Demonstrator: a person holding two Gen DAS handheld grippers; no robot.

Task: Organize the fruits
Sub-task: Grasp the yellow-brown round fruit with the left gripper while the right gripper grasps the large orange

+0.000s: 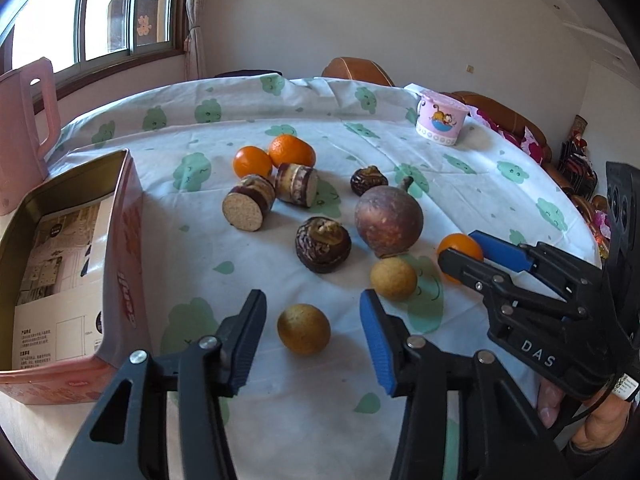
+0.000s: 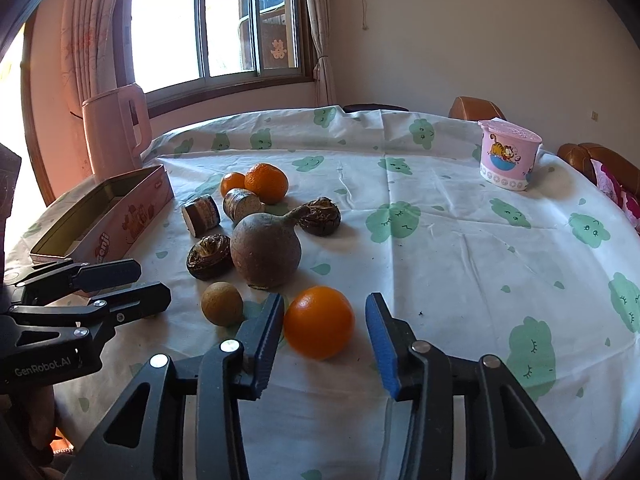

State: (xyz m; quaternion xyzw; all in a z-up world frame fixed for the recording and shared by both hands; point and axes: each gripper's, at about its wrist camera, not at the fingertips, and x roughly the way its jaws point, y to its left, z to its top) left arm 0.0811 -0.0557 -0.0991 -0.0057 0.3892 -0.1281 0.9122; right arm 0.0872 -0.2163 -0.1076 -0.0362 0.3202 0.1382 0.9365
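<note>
A small brown longan [image 1: 304,330] lies on the tablecloth between the fingers of my left gripper [image 1: 311,304]. There is a gap on each side of it, so the gripper is open. In the right wrist view an orange [image 2: 319,322] sits between the blue pads of my right gripper [image 2: 325,304]. Its left pad is close against the fruit and its right pad stands clear, so this gripper is open too. A second longan [image 1: 393,279] and a large purple-brown round fruit [image 1: 388,220] lie just beyond. The open pink tin box [image 1: 120,240] stands at the left.
Two more oranges [image 1: 291,151], two cut sugarcane pieces [image 1: 248,208] and two dark water chestnuts [image 1: 323,244] lie mid-table. A pink jug [image 2: 116,140] stands behind the tin. A pink cartoon cup [image 2: 508,160] stands at the far right. A hand holds the right gripper's handle.
</note>
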